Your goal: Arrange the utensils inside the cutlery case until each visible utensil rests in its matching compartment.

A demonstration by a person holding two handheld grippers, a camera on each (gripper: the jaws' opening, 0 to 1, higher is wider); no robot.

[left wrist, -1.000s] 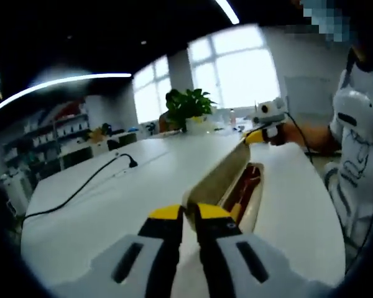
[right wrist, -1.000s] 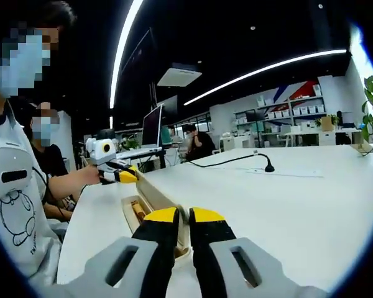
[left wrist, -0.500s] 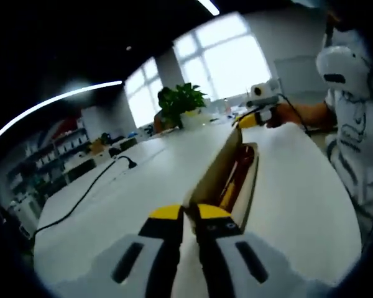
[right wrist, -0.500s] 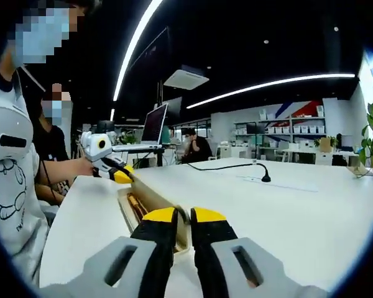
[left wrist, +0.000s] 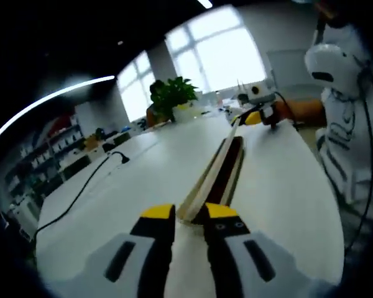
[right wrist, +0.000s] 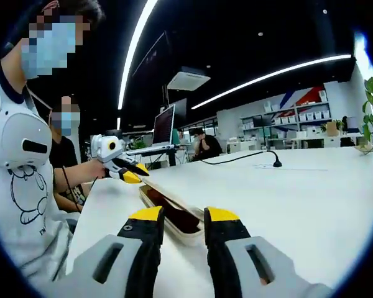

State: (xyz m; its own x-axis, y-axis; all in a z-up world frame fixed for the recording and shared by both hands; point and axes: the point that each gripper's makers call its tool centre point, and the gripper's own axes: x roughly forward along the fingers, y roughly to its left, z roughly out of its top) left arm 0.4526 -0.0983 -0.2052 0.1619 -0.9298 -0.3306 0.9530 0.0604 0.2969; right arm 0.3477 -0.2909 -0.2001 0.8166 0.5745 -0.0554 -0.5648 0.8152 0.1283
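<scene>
Between the yellow-tipped jaws of the left gripper [left wrist: 189,212], at the bottom of the left gripper view, sits one end of the cutlery case lid [left wrist: 206,180], a pale strip running away over the white table [left wrist: 143,180]. The jaws stand close on either side of that end and look clamped on it, though contact is hard to confirm. Beyond it lies the long, shallow cutlery case [left wrist: 235,162], its interior dark reddish; the utensils inside are too blurred to tell apart. At the far end the right gripper [left wrist: 248,118] meets the lid's other tip.

From the right gripper view, the right gripper's [right wrist: 181,215] jaws stand apart, with the near end of the case [right wrist: 174,217] between and just beyond them; whether they grip anything I cannot tell. The left gripper [right wrist: 132,175] shows at the far end, held in the person's hand [right wrist: 94,169] with the forearm stretched across the table edge.

As a judgement, the task is early: the work is at the lid, and no utensil can be seen resting in a matching compartment. The sorting appears to remain.

Both hands are held low, facing each other along the case's length, one at each end.
</scene>
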